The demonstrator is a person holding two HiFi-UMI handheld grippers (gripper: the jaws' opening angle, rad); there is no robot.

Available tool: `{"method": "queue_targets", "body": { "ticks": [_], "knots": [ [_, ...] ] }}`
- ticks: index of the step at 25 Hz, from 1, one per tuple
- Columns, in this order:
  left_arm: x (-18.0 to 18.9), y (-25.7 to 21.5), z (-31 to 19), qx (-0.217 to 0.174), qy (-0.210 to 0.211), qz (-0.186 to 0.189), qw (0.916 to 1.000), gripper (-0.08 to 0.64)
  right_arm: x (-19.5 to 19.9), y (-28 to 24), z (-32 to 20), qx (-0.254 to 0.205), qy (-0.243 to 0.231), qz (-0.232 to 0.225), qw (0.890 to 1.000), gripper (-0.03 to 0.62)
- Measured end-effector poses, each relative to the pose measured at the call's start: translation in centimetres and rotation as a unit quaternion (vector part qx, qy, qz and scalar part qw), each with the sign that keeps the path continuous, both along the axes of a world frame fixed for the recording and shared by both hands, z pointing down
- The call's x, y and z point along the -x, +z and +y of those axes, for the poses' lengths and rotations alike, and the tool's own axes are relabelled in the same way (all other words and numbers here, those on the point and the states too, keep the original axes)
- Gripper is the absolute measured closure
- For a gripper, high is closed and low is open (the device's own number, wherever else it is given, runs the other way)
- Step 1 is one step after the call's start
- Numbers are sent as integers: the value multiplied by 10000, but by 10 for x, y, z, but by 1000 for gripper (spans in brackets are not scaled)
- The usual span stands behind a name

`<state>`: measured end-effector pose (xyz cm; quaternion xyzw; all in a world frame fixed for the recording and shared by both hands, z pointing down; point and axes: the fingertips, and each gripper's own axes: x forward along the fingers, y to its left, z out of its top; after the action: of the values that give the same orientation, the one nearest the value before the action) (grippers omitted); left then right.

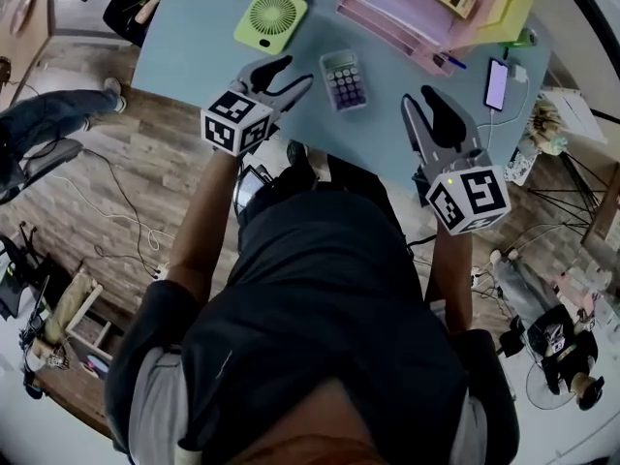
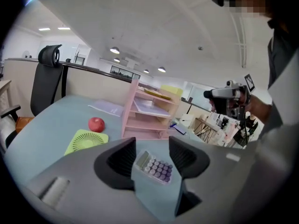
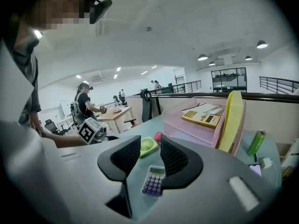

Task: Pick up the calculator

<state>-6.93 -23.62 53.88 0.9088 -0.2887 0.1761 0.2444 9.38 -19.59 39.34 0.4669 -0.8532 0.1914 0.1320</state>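
Both empty with jaws apart, left gripper (image 1: 295, 74) at nine o'clock of calculator (image 1: 343, 78), right gripper (image 1: 418, 97) at three o'clock

Right gripper (image 3: 150, 140) – black ribbed jaws apart, nothing clamped between them. Seen through the gap: small pale calculator with purple keys (image 3: 154, 180), lying flat on the pale blue table top (image 3: 136, 184), clear of both pads. Beyond the jaw tips sits a lime-green fan with a round grille (image 3: 148, 146), and a small red round object (image 3: 159, 136) just behind it. To their right is a pink stacked plastic letter tray (image 3: 187, 127) with a yellow desk calculator (image 3: 202, 117) on top. A yellow-green folder (image 3: 232, 120) stands upright at its right end – green can (image 3: 256, 142) further right.
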Motion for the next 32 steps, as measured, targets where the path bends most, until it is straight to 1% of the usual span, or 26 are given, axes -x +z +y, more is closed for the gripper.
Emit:
{"method": "queue_targets", "body": {
  "ticks": [8, 12, 18, 24, 32],
  "knots": [
    [-17, 57, -16, 614, 32, -74, 9981, 288, -1, 20, -14, 271, -120, 3, 9996, 477],
    [-31, 78, -27, 787, 87, -165, 9967, 288, -5, 29, -20, 358, -131, -2, 9993, 477],
    [-41, 109, -34, 1077, 113, -317, 9936, 288, -8, 41, -25, 554, -175, -15, 9983, 477],
    [-47, 135, -39, 1350, 130, -450, 9897, 288, -12, 49, -31, 638, -165, -53, 9978, 477],
    [-61, 164, -39, 1714, 188, -483, 9838, 288, -19, 60, -34, 743, -162, -62, 9971, 477]
  ]
}}
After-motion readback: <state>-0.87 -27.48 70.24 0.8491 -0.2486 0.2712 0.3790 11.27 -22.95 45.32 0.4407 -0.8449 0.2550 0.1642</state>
